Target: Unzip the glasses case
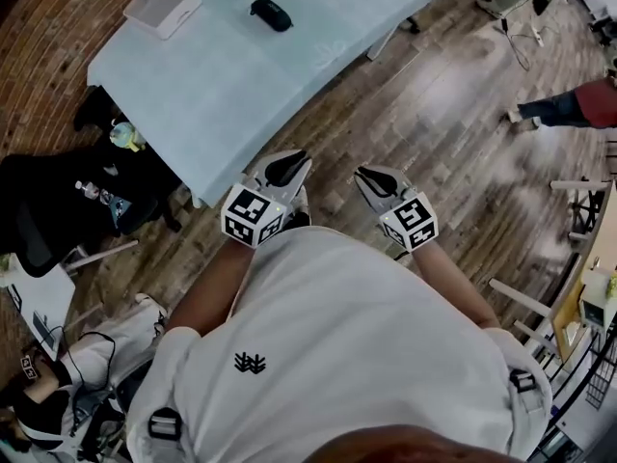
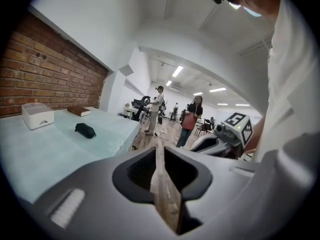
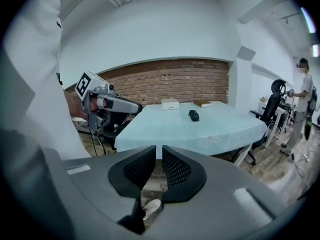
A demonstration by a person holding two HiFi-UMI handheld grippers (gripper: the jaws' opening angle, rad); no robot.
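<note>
Black case (image 1: pixel 271 13) lies on the pale-blue worktop (image 1: pixel 241 85), well apart from both tools and at about 12 o'clock from them in the head view. A white box (image 1: pixel 162 6) sits at the case's 9 o'clock, by the worktop's edge. The left tool (image 1: pixel 297 162) and the right tool (image 1: pixel 364 175) are held side by side just in front of the person's white shirt (image 1: pixel 337 336), over the wooden floor (image 1: pixel 434 95) and short of the worktop. Each gripper view shows its jaws drawn together, gripping nothing, with only floor behind the slit. In the right gripper view a brown book (image 3: pixel 203 103) lies at the box's 3 o'clock.
</note>
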